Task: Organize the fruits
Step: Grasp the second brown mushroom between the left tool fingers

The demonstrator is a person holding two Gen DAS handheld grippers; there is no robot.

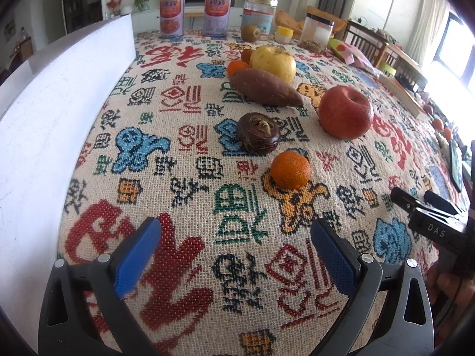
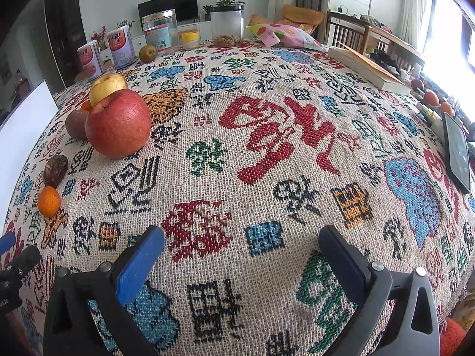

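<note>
- My left gripper [image 1: 236, 231] hangs over the woven tablecloth [image 1: 184, 201], blue pads spread wide, holding and touching nothing.
- My right gripper [image 2: 242, 240] is spread just as wide, also empty.
- Just ahead of the left one lies a small tangerine [image 1: 290, 169]; beyond it a dark brown round fruit [image 1: 258, 133], a red apple [image 1: 346, 112], a sweet potato [image 1: 265, 87] and a yellow apple [image 1: 273, 63].

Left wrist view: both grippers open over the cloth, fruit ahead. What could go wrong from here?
The small orange is round and free on the woven cloth; a nudge from the open left gripper could roll it. The brown fruit sits close behind it, so a wide approach may bump it. The red apple hides the yellow apple from the right gripper.
</note>
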